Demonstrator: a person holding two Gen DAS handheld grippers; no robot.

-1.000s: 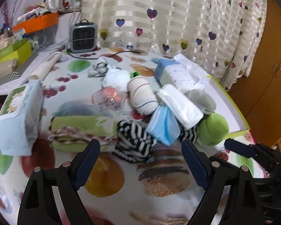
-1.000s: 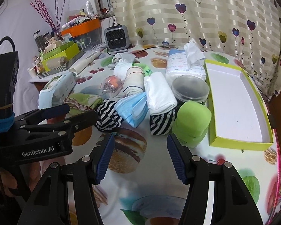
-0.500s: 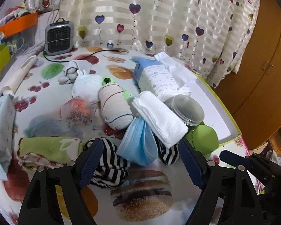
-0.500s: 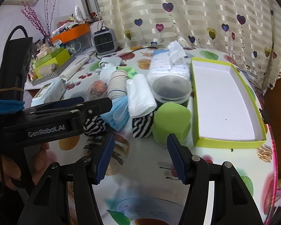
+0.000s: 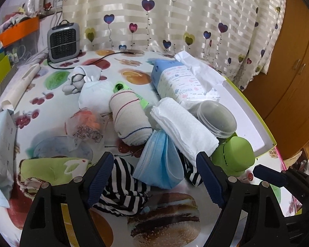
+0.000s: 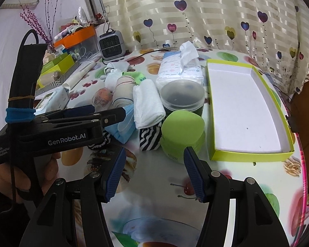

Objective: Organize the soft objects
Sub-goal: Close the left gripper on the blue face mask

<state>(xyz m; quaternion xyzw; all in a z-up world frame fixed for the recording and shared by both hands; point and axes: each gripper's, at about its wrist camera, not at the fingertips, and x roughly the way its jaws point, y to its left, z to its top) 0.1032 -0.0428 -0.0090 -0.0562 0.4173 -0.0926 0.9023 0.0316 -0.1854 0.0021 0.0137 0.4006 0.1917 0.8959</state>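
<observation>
A pile of soft things lies on the fruit-print table: a blue face mask [image 5: 158, 162], a folded white towel [image 5: 183, 127], striped black-and-white cloth [image 5: 119, 191], a rolled beige sock [image 5: 129, 117] and a green towel [image 5: 49, 170]. My left gripper [image 5: 154, 177] is open and empty, its jaws standing either side of the mask and striped cloth. It shows from the side in the right wrist view [image 6: 105, 113]. My right gripper [image 6: 154, 173] is open and empty, low over the table just in front of a green sponge-like block [image 6: 181, 131].
A lime-edged white tray [image 6: 245, 103] lies empty at the right. A clear lidded jar [image 6: 183, 96], a tissue pack [image 5: 181, 82], a wipes pack [image 5: 0, 142], a grey heater [image 5: 62, 39] and boxes [image 6: 57, 65] stand around the pile.
My left gripper has moved forward and right, closing in on the mask and striped cloth. My right gripper has shifted a little nearer the green block. Both stay open.
</observation>
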